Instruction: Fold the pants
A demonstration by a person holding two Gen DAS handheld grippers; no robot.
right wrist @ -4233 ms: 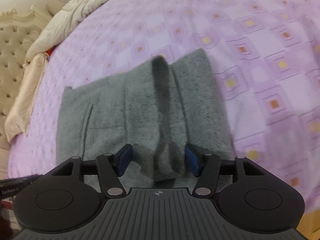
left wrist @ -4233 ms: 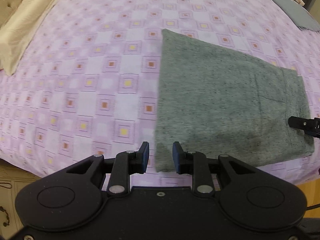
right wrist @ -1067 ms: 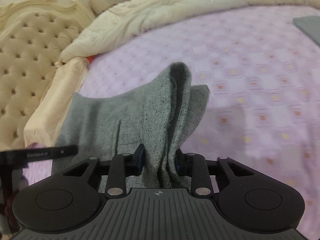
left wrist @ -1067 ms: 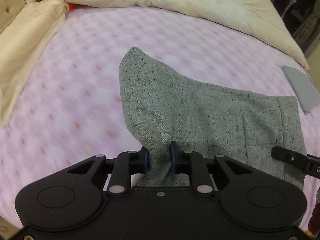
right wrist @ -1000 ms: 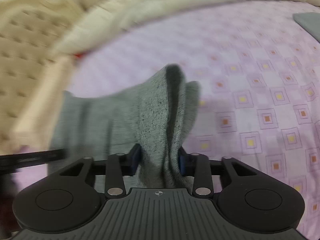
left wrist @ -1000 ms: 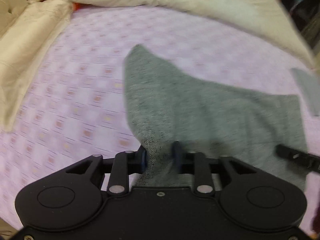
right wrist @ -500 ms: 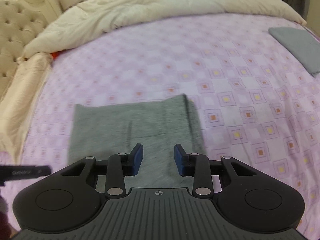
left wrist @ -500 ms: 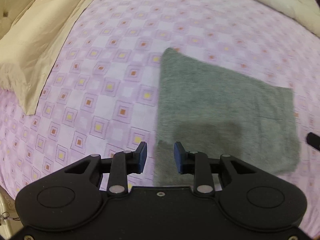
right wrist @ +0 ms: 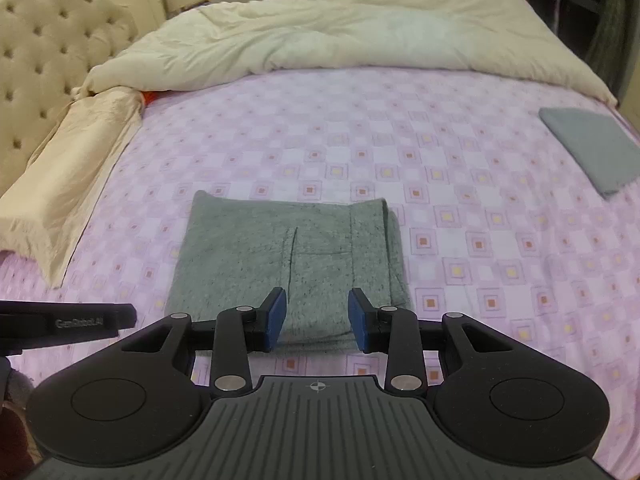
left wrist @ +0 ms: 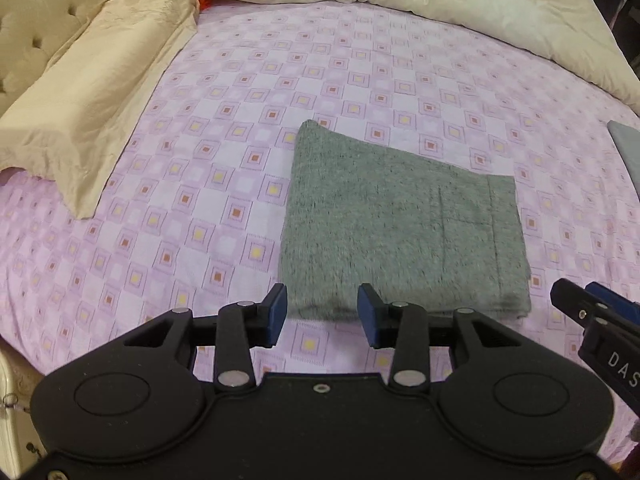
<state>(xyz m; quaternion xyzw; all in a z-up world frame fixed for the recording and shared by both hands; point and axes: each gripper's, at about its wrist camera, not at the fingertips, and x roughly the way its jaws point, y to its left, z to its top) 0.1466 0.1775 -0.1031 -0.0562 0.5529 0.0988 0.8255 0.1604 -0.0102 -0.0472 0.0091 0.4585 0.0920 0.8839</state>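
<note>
Both tools, left tool (left wrist: 322,317) and right tool (right wrist: 316,320), hover spread and empty over folded grey pants (right wrist: 288,264) on a purple-checked bed (right wrist: 480,184); cream duvet (right wrist: 340,32) and tufted headboard (right wrist: 44,56) behind.

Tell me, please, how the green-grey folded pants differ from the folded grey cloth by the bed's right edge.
The pants are speckled green-grey with visible seams; the grey cloth is plain blue-grey. The pants lie near both open grippers, the grey cloth far right. Both lie folded flat on the purple sheet.
</note>
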